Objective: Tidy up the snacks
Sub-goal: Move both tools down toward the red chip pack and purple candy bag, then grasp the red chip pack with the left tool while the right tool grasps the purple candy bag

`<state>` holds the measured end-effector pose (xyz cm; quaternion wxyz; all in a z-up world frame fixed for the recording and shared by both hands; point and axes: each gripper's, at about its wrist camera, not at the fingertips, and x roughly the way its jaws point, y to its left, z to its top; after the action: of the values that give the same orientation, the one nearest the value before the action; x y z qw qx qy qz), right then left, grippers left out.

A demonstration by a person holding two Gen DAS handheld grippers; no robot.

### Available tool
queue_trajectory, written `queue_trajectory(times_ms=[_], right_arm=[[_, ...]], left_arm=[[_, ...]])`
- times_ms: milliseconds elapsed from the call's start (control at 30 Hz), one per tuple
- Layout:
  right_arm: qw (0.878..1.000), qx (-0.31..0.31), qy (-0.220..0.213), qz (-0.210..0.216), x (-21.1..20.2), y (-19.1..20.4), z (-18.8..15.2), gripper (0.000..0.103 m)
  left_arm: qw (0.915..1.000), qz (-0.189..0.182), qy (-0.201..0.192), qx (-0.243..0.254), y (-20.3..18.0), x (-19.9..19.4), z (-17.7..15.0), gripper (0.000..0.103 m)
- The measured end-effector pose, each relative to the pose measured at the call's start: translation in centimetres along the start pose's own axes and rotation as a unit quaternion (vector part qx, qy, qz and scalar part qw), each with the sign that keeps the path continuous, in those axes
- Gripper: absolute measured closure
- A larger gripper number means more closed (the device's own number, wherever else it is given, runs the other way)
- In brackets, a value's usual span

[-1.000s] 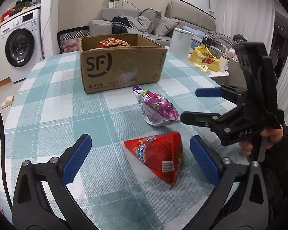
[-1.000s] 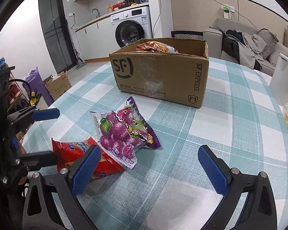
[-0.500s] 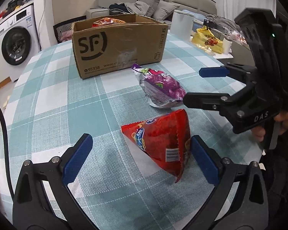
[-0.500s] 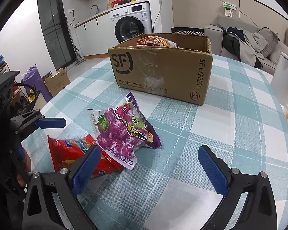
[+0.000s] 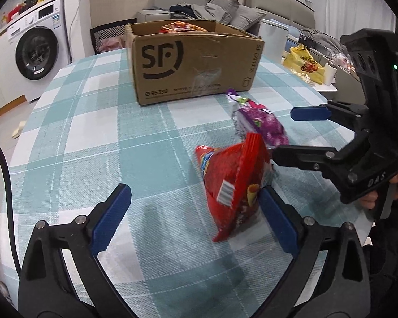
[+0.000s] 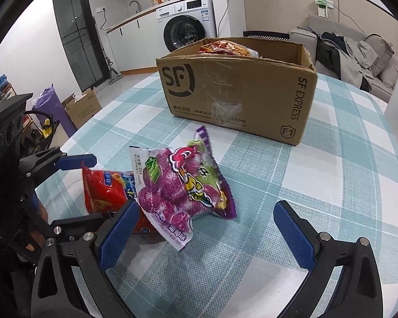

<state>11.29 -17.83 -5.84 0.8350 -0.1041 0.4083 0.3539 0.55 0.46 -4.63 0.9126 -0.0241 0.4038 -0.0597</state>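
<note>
Closing now, the wide-open, empty left claw (image 5: pixel 195 217) could pinch only the red bag's (image 5: pixel 232 182) edge at lower right, dropping it, while the right claw (image 6: pixel 205 226) gapes empty around the purple bag (image 6: pixel 183 185).

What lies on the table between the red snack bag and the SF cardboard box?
The purple snack bag, partly overlapping the red snack bag; beyond it only bare checked tablecloth up to the cardboard box. The right wrist view shows it best.
</note>
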Motion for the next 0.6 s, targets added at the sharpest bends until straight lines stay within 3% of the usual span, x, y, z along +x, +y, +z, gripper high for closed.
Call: queue_trajectory(times_ms=[333,600], right_arm=[[1.0,0.003,0.012,0.004,1.9,0.6,1.1,0.0],[0.999,0.02,0.018,0.027,2.9,0.1,1.8,0.0]], left_arm=[[0.9968,0.047,0.011,-0.064,3.4,0.9,0.2,0.006],[0.9972,0.033,0.006,-0.066,3.3,0.8,0.2,0.006]])
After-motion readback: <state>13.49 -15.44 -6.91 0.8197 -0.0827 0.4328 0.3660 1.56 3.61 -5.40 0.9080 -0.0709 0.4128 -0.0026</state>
